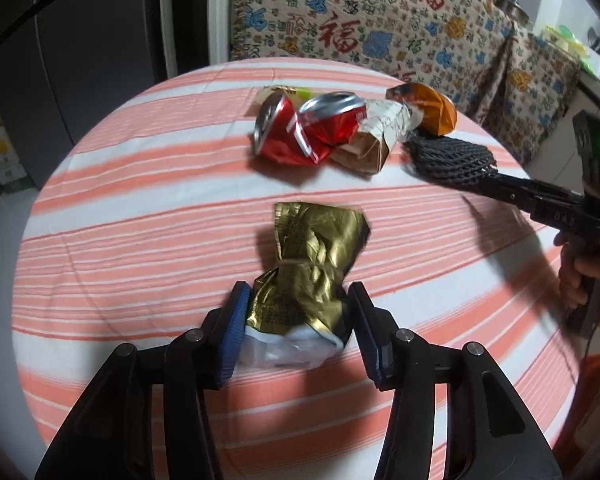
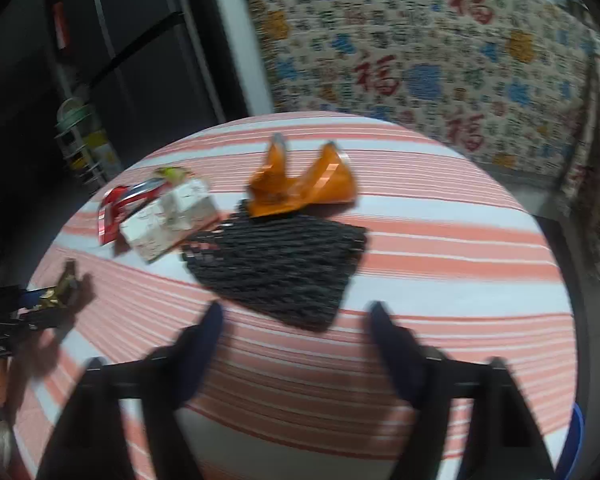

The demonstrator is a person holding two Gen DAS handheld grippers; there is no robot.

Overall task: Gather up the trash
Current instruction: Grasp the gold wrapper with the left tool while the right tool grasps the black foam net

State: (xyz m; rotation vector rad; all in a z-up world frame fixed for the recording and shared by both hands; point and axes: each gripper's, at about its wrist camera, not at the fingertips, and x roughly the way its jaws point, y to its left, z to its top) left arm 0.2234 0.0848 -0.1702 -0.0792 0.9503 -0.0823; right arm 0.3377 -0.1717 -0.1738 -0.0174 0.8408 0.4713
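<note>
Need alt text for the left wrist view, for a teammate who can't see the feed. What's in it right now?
The left gripper is clamped on a crumpled gold foil wrapper on a round table with a pink-striped cloth. Beyond lie two crushed red cans, a crumpled paper carton and an orange wrapper. At the right, the right gripper reaches a black foam net.

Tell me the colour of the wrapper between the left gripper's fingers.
Metallic gold wrapper, with a white inner side; it shows best in the left wrist view.
</note>
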